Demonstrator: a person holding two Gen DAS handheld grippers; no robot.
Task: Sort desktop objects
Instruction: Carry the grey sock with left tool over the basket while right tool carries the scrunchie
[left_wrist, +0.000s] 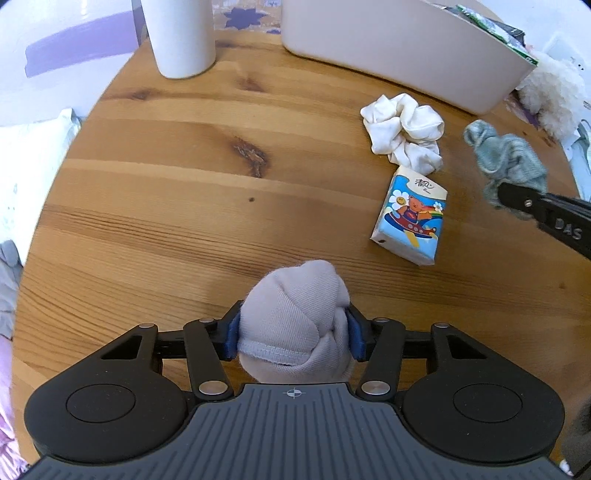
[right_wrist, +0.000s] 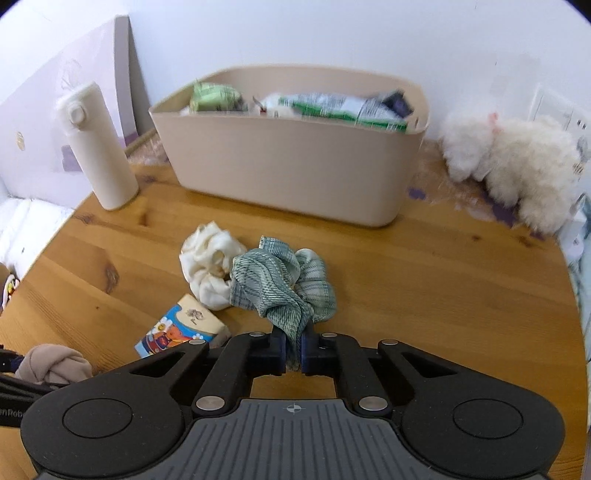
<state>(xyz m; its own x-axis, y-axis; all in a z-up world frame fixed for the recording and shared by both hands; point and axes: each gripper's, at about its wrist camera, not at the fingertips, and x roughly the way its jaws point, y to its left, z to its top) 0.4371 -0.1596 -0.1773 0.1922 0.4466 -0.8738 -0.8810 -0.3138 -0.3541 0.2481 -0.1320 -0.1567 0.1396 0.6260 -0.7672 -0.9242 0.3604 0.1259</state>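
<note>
On the wooden table, before the beige bin, two soft, light things are held: a rolled sock, springy, squeezed mid-bundle between the left gripper's half-closed pads, and a floppy green scrunchie, pinched by one fold in the right gripper's near-shut jaws.

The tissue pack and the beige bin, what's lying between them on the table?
The white scrunchie lies between the tissue pack and the beige bin, touching the pack's upper end; the left wrist view shows it.
</note>
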